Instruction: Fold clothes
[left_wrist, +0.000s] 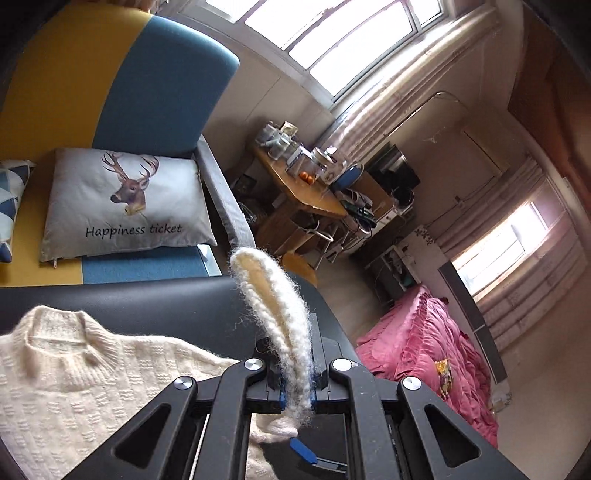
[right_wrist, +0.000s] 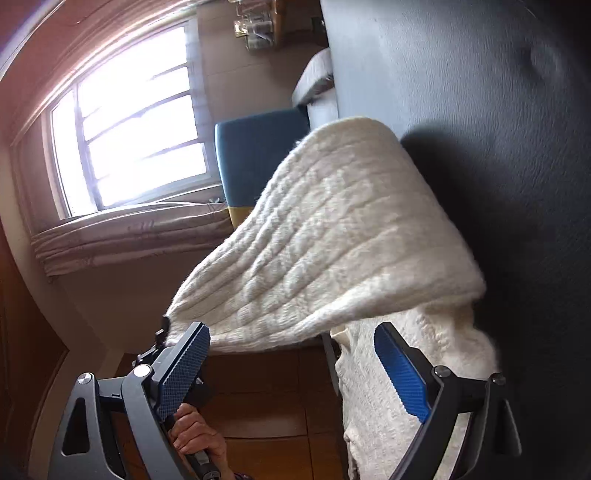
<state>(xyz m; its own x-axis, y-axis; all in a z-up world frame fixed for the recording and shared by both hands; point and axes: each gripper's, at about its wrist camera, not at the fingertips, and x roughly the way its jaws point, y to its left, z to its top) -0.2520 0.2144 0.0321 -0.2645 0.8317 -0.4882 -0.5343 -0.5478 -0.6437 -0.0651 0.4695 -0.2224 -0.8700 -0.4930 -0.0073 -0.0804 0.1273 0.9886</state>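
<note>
Room: a lived-in bedroom, seen tilted; bright barred windows far off, a pink quilted bed (left_wrist: 424, 354) at the right, a cluttered wooden side table (left_wrist: 306, 192) in the middle distance.
Sofa: a yellow and blue upholstered sofa (left_wrist: 110, 74) at the far left, carrying a grey cushion printed with a deer head (left_wrist: 125, 203).
Surface: a dark, matte, round-edged tabletop (left_wrist: 166, 299) in the near field; it is the place where the folding is done, so the garment lies across it.
Garment: a cream, cable-knit woollen sweater (left_wrist: 66, 376) lies on the near left of the surface, ribbed collar towards the far side. One edge of it is raised off the surface into an arch, which I judge to be a fold in the making.
Left claw (left_wrist: 297, 384): clenched on a fluffy strip of the sweater's edge, which stands up between its blue pads; the firm pinch keeps the loose knit from slipping while it is held up.
Right claw (right_wrist: 291, 369): released, jaws spread wide with nothing pressed between them; the raised sweater panel hangs just beyond its fingertips (right_wrist: 184, 369), and it seems poised to take a fresh hold.
Hand (right_wrist: 195, 435): the person's hand, wrapped around the grip of the left tool, shows near the bottom of the right wrist view.
</note>
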